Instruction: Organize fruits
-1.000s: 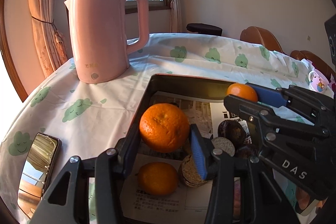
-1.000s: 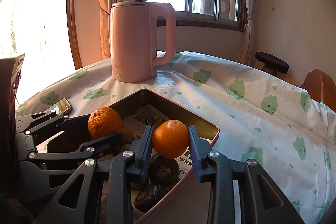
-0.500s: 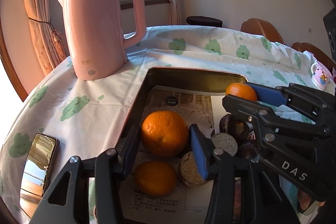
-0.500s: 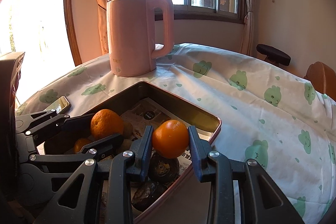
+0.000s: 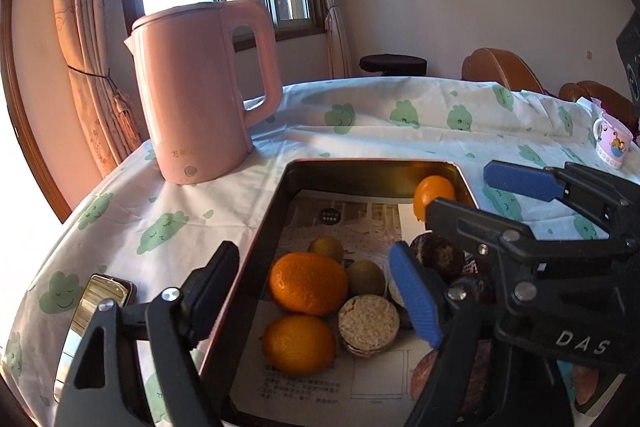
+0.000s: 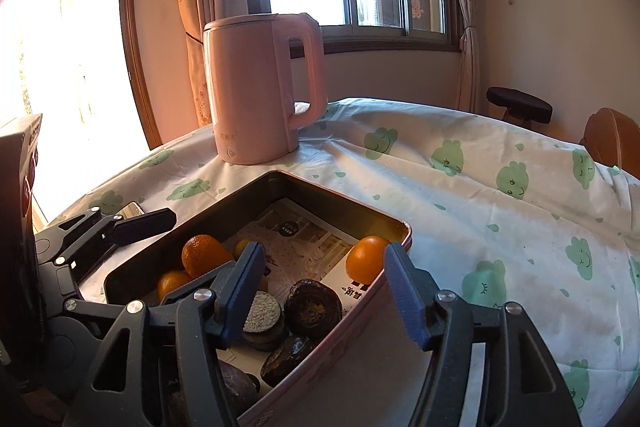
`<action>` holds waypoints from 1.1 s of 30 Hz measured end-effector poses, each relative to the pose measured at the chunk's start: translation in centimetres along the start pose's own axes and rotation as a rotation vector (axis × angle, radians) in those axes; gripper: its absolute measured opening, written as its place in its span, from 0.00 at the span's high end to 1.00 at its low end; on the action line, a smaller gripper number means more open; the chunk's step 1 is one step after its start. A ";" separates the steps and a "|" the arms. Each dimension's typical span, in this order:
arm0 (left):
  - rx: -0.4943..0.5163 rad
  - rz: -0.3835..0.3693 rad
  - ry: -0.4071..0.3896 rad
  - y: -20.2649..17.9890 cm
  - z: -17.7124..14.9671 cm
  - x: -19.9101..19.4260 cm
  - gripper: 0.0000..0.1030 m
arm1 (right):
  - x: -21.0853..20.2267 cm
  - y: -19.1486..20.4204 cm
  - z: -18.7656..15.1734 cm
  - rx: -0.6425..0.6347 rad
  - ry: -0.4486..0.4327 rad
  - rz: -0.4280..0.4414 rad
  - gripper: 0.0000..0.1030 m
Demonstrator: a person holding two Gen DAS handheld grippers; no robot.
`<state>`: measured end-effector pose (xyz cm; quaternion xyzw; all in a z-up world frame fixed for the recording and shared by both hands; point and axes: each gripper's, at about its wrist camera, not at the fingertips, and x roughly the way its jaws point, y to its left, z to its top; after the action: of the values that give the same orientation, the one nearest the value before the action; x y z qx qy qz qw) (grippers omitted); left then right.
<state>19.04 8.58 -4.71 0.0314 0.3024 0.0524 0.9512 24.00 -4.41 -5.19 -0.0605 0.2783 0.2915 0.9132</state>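
On the round table, a white tablecloth (image 5: pixel 360 131) printed with green clouds carries everything else. A tall pink kettle (image 5: pixel 200 91) stands upright near the window side, just beyond the far left corner of a dark metal tray (image 5: pixel 360 169) lined with printed paper. The left gripper (image 5: pixel 316 283) hangs over the near left part of the tray with its jaws opening; its left finger is outside the tray's left wall and its blue-padded right finger is above the dark pieces, with neither pad pressing on anything. Between them on the paper lies a large orange (image 5: pixel 307 283), free of both pads. The right gripper (image 6: pixel 320 287) sits over the tray's right rim, jaws opening too, and nothing is gripped; a smaller orange (image 6: pixel 366 259) rests in the tray's far right corner, against the wall and just ahead of the right pad. A third orange (image 5: pixel 298 345) lies nearer the left wrist camera, touching the large one. Beside them sit a round pale cake (image 5: pixel 369 323) and several dark brown lumps (image 6: pixel 312 309). A phone (image 5: pixel 96 311) lies flat on the cloth left of the tray, and a small patterned cup (image 5: pixel 614 143) stands far right
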 end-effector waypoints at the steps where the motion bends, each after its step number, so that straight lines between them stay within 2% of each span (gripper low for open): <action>1: 0.001 0.002 -0.011 0.0 0.0 -0.2 0.19 | -0.3 -0.1 -0.1 0.002 -0.011 -0.010 0.35; 6: -0.007 0.025 -0.073 0.2 0.0 -1.3 0.18 | -2.1 -0.5 -0.6 0.009 -0.078 -0.058 0.33; 9: -0.022 0.039 -0.113 0.5 -0.1 -2.0 0.11 | -3.2 -0.7 -0.9 0.018 -0.126 -0.091 0.26; 14: -0.062 0.046 -0.164 1.3 -0.3 -2.9 0.09 | -4.5 -0.8 -1.0 0.005 -0.193 -0.144 0.22; 18: -0.114 0.020 -0.198 2.3 -0.6 -3.5 0.03 | -3.8 -0.2 -1.1 -0.051 -0.159 -0.213 0.21; 33: -0.132 0.025 -0.221 2.6 -0.7 -3.9 0.00 | -4.3 0.2 -1.3 -0.081 -0.177 -0.234 0.21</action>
<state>15.22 10.70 -2.83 -0.0222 0.1915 0.0801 0.9780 20.37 -6.73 -3.95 -0.1032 0.1756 0.1985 0.9587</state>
